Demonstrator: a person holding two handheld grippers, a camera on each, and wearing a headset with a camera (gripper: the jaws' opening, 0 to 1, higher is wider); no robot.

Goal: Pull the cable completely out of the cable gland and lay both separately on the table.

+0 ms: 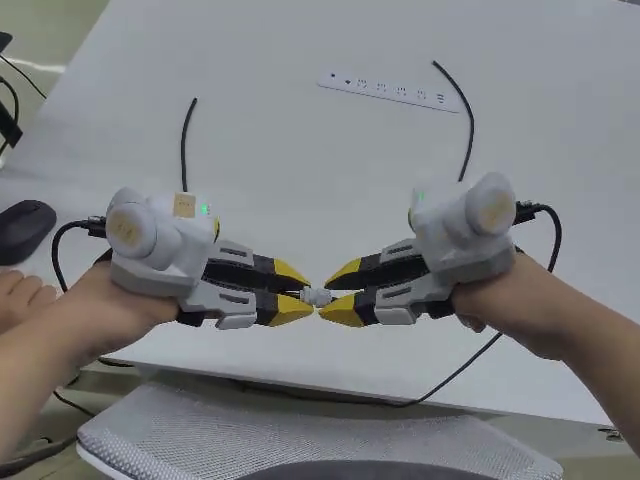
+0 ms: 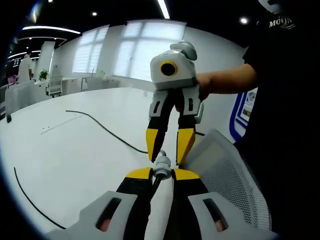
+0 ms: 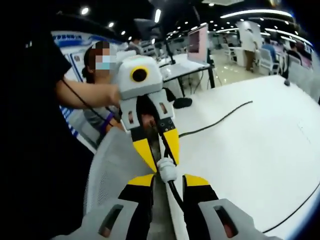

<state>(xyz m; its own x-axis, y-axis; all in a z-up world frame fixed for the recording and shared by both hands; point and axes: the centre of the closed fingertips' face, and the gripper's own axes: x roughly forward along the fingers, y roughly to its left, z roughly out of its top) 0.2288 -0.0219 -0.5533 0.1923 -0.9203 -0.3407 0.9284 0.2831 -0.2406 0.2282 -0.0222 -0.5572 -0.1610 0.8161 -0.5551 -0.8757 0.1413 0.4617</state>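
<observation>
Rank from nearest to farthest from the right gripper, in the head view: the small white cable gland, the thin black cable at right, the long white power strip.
1. Small white cable gland: at the fingers of the right gripper.
2. Thin black cable: on the table just behind, right side.
3. Long white power strip: far back, centre.

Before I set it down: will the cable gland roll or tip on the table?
Probably light: the cable gland is small between the yellow jaws. Its rounded body looks apt to roll on the smooth table, so set it gently.
</observation>
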